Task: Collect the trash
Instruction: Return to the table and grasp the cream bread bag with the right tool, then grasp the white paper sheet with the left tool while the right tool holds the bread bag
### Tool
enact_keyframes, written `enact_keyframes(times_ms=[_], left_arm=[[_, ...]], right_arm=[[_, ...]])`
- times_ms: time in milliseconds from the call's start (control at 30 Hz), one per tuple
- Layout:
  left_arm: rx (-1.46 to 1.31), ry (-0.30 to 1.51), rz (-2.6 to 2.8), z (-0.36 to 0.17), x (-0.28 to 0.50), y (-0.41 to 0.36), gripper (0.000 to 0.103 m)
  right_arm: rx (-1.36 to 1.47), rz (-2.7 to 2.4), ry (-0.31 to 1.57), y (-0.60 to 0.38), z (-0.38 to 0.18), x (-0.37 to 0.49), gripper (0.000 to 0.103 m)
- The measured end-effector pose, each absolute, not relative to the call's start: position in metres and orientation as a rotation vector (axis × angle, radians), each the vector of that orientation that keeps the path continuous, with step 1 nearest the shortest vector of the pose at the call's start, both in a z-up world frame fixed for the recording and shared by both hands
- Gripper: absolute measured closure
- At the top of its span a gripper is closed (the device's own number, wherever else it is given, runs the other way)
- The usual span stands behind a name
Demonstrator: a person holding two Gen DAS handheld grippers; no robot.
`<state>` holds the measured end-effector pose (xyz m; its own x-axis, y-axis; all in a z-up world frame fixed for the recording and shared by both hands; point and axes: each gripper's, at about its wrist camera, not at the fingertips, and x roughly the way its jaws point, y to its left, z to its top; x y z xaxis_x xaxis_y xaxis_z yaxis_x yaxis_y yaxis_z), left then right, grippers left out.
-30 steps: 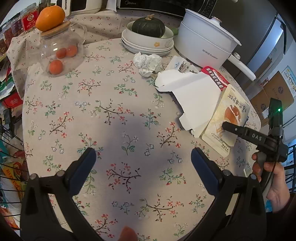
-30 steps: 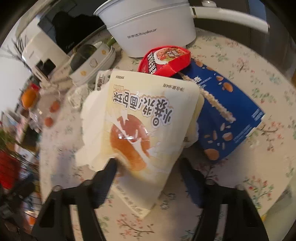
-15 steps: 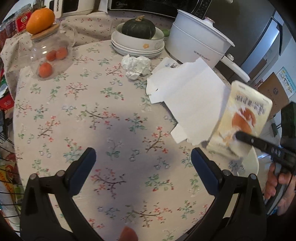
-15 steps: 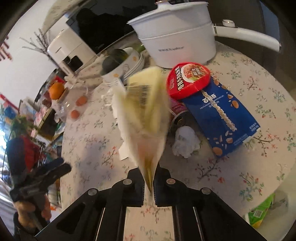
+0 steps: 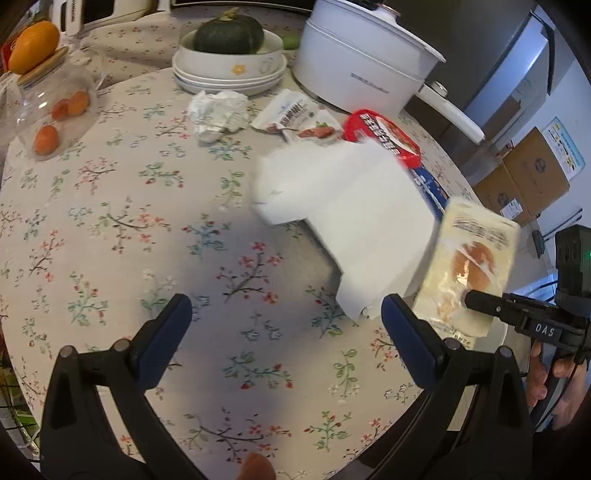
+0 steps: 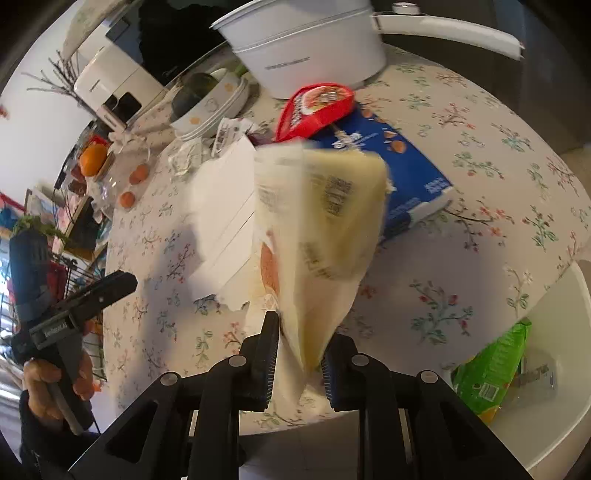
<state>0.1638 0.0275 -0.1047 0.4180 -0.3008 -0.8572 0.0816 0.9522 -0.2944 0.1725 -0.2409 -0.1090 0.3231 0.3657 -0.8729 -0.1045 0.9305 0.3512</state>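
A: What is the right tool [image 6: 297, 345] doing?

B: It is clamped on the bottom edge of a pale yellow bread bag [image 6: 317, 236], which stands up off the table [image 6: 461, 258], blurred. In the left wrist view the same bag [image 5: 469, 269] hangs at about 3 o'clock, past the table's rim.

A: And the left tool [image 5: 282, 321]?

B: Spread wide, nothing between its fingers, hovering over the flowered cloth near 6 o'clock.

A: What trash is on the table?

B: A white sheet of paper [image 5: 354, 221] lies near the centre right, its far corner touching a red snack packet [image 5: 384, 136]. A blue box [image 6: 402, 177] sits under that red packet. A crumpled tissue [image 5: 218, 114] lies at about 12 o'clock, and a small wrapper [image 5: 299, 122] just beside it.

A: Anything else?

B: A white pot [image 5: 362, 62] at 1 o'clock, stacked bowls [image 5: 229, 70] with a dark green squash [image 5: 229, 35] on top, and a glass jar [image 5: 48, 107] at 10 o'clock with an orange [image 5: 33, 46] on its lid. In the right wrist view a white bin [image 6: 554, 369] at 4 o'clock holds a green packet [image 6: 491, 369].
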Motion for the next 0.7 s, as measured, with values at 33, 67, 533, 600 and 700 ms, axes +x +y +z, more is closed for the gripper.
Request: enact_keyframes(times_ms=[33, 67, 533, 600, 700], left_arm=[[-0.218, 1.118, -0.246, -0.105, 0.164, 0.025, 0.001], [-0.217, 1.119, -0.249, -0.105, 0.164, 0.024, 0.002], [-0.519, 1.186, -0.339, -0.134, 0.177, 0.025, 0.042], [-0.641, 1.187, -0.355, -0.151, 0.180, 0.029, 0.049], [-0.800, 1.164, -0.358, -0.171, 0.180, 0.034, 0.056]], right_arm=[[0.255, 0.309, 1.203, -0.241, -0.108, 0.173, 0.081], [0.277, 0.306, 1.206, -0.244, -0.108, 0.173, 0.084], [0.274, 0.312, 1.155, -0.273, -0.080, 0.147, 0.097], [0.271, 0.306, 1.152, -0.277, -0.079, 0.145, 0.097], [0.274, 0.302, 1.152, -0.283, -0.078, 0.141, 0.097]])
